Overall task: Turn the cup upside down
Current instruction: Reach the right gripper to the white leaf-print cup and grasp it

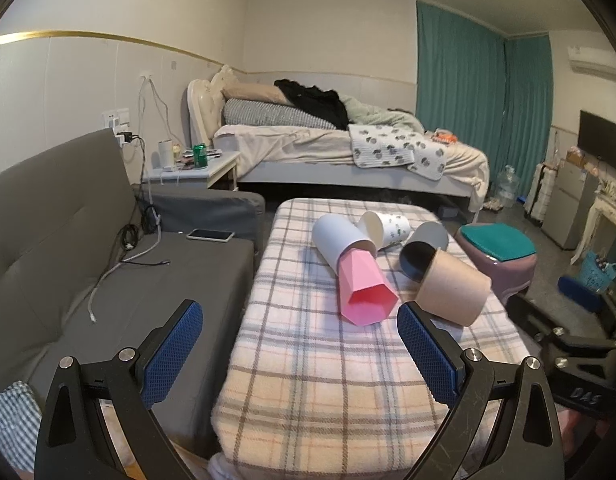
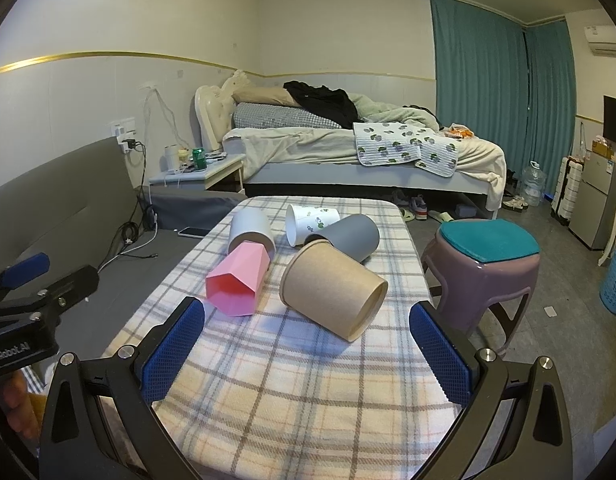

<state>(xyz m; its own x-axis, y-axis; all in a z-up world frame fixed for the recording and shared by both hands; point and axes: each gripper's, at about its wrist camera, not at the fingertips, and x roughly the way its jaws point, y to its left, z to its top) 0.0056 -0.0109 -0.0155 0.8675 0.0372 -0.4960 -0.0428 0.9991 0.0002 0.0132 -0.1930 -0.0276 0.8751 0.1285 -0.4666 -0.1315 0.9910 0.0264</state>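
Several cups lie on their sides on a plaid blanket (image 1: 308, 380) (image 2: 308, 380). A pink faceted cup (image 1: 364, 288) (image 2: 238, 280) has its base nested in a white cup (image 1: 340, 242) (image 2: 250, 230). A brown paper cup (image 1: 454, 290) (image 2: 332, 292) has its base in a grey cup (image 1: 426, 246) (image 2: 352, 234). A white printed cup (image 1: 388, 226) (image 2: 308, 222) lies behind them. My left gripper (image 1: 300, 324) is open and empty, short of the pink cup. My right gripper (image 2: 306, 322) is open and empty, just short of the brown cup.
A grey sofa (image 1: 108, 272) with a phone (image 1: 210, 235) and cables is on the left. A purple stool (image 2: 484, 264) with a teal cushion stands right of the blanket. A bed (image 2: 368, 148) and nightstand (image 2: 200, 174) are behind.
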